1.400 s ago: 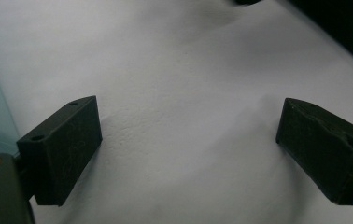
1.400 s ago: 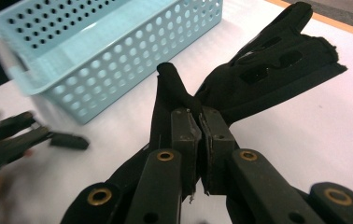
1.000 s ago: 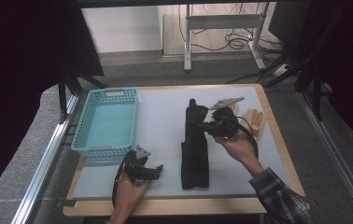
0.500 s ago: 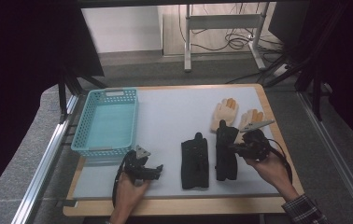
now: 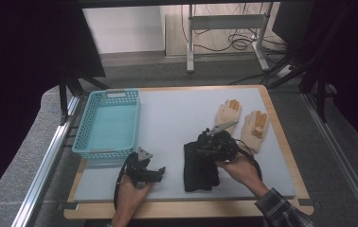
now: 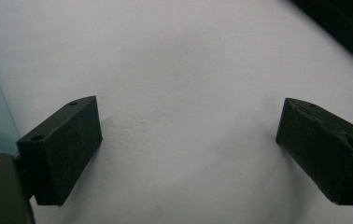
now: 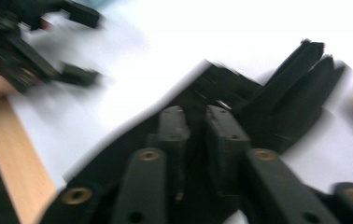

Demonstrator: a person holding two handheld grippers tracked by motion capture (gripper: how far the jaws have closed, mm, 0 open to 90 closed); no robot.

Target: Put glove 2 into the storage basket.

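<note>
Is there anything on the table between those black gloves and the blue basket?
Nothing lies on the mat between the black gloves, which the right gripper pinches, and the basket. The left gripper hovers open just off that path, near the front.

Your right gripper pinches matt black cloth — the black gloves, soft and dull against the smooth, pale matt table mat with its bare wood edge. Your left gripper's pads look like scuffed matt rubber, while the turquoise basket shows glossy latticed plastic — the tan gloves look knitted, with orange coated fingertips.
</note>
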